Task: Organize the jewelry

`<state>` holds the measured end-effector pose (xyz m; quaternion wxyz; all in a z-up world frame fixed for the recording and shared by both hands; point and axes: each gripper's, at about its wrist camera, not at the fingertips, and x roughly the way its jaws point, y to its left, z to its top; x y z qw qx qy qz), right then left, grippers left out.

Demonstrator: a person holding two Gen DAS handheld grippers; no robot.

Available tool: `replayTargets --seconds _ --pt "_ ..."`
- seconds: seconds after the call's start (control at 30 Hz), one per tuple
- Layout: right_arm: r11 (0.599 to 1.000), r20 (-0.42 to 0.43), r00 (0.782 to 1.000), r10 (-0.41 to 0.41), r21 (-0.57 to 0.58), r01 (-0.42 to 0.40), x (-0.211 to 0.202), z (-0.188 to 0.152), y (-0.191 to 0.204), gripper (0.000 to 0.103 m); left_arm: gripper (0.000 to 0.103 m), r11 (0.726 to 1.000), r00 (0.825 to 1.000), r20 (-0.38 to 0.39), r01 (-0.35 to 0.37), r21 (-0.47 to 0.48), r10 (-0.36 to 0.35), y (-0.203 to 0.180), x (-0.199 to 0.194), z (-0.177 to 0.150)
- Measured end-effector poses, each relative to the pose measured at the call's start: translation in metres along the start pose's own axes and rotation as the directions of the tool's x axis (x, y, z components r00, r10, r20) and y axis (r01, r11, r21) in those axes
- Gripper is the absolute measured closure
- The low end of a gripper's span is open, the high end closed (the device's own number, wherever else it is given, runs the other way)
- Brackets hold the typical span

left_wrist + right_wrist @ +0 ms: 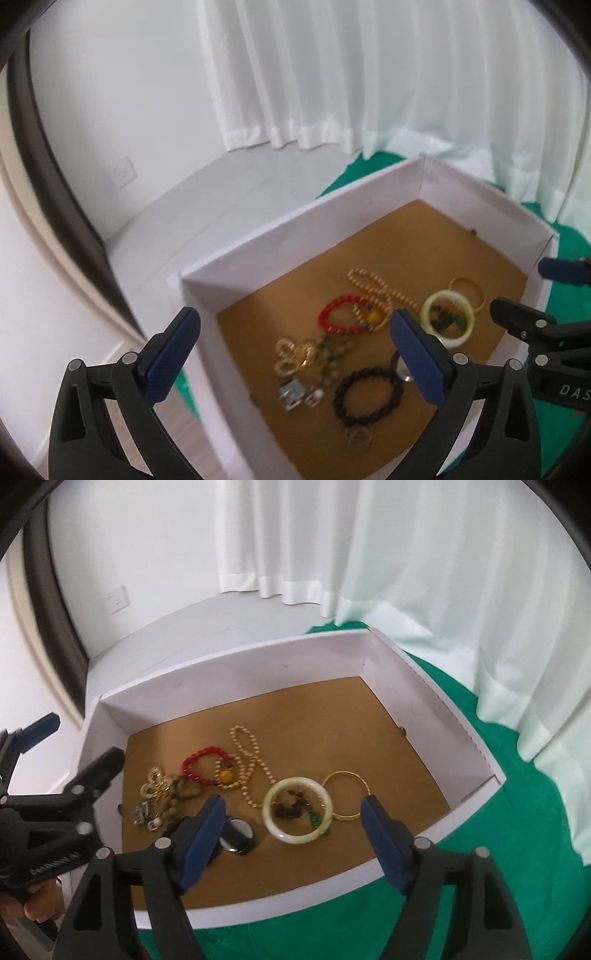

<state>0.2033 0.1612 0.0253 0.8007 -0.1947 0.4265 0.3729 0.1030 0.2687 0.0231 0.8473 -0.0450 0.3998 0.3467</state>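
A white box with a brown floor holds the jewelry. Inside lie a red bead bracelet, a pearl necklace, a pale jade bangle, a gold bangle, a black bead bracelet, gold chain pieces and a watch. My left gripper is open and empty above the box's near left part. My right gripper is open and empty above the jade bangle.
The box stands on a green cloth. White curtains hang behind. A white wall with a socket and a dark door frame are to the left.
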Motion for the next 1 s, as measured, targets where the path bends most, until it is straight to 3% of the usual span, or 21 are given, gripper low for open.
replayTargets --seconds 0.23,0.53,1.0 --pt "0.999 -0.012 1.0 -0.018 -0.043 0.017 -0.001 -0.002 0.011 0.025 0.001 0.994 0.993 -0.077 0.084 -0.069 -0.089 0.014 -0.005 -0.006" --pt "0.998 -0.039 0.998 -0.048 -0.049 0.046 0.005 -0.003 0.018 0.025 0.001 0.991 0.994 -0.084 0.066 -0.117 -0.076 0.025 -0.006 -0.007" --pt "0.999 -0.062 0.998 -0.022 -0.026 0.021 0.007 -0.004 0.021 0.025 0.001 0.984 0.992 -0.091 0.067 -0.166 -0.083 0.029 -0.001 -0.007"
